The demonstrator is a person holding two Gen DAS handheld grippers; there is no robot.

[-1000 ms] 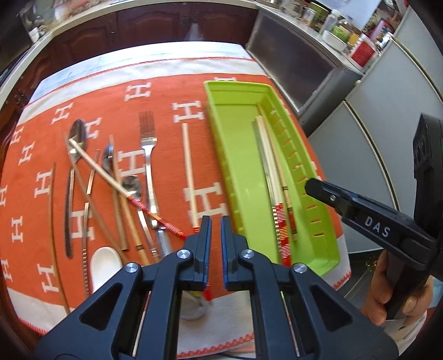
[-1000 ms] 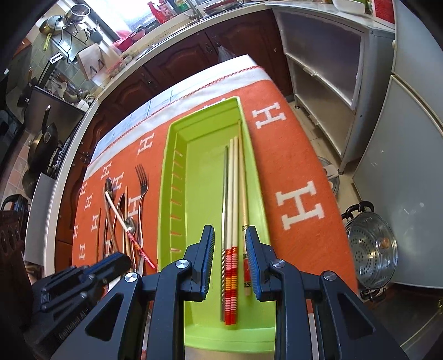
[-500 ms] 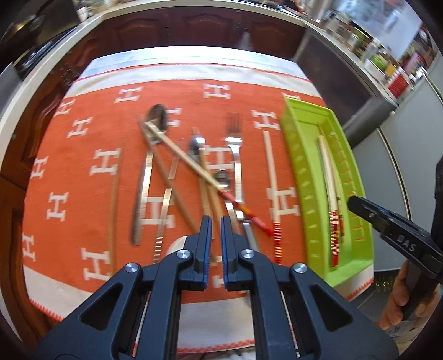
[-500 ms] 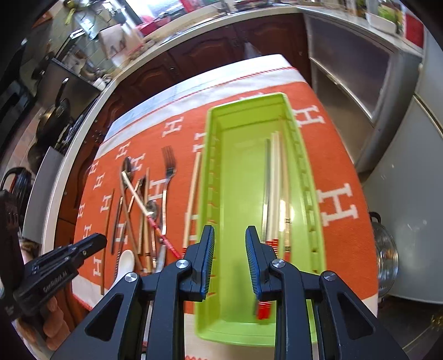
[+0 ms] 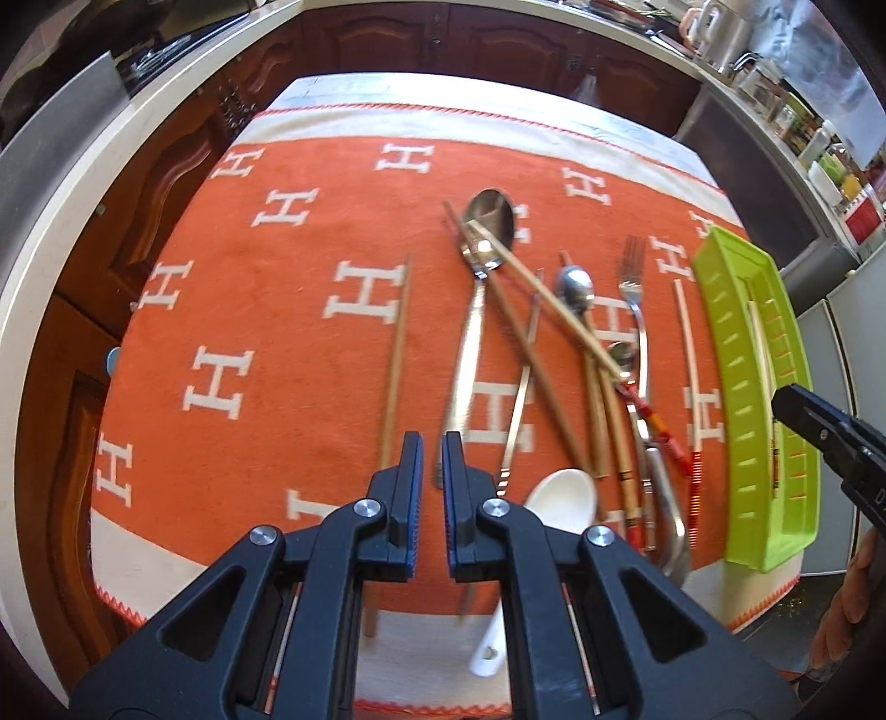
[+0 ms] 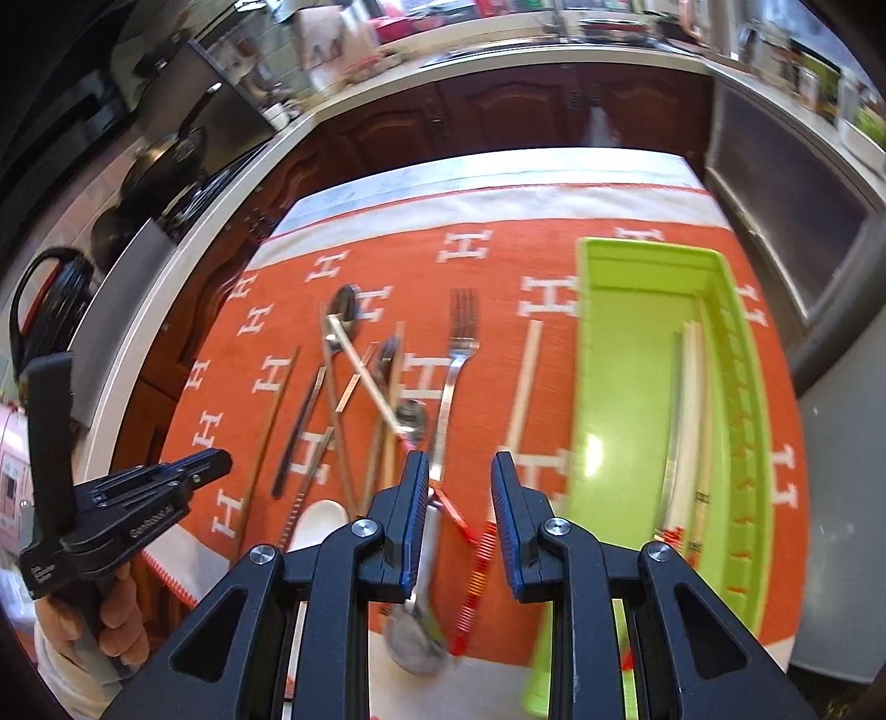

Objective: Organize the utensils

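A pile of utensils lies on the orange cloth [image 5: 288,332]: a large steel spoon [image 5: 487,221], a fork [image 5: 631,271], wooden chopsticks [image 5: 396,354], a white ceramic spoon [image 5: 559,498], and a pale chopstick with a red striped end [image 5: 689,365]. The green tray [image 5: 736,387] at the right holds several chopsticks [image 6: 692,421]. My left gripper [image 5: 432,476] is nearly closed and empty, above the cloth's near edge left of the pile. My right gripper [image 6: 459,498] is open and empty, above the fork handle [image 6: 448,404] and the striped chopstick [image 6: 520,387].
The table is ringed by dark wooden cabinets [image 5: 498,44] and a pale counter [image 5: 66,183]. A stove with pans [image 6: 160,166] stands at the left. Grey appliances [image 6: 792,183] stand to the right of the tray.
Both grippers have swung left. The left moved from beside the tray to the left of the utensil pile. The right moved from over the tray to over the fork handle and striped chopstick.
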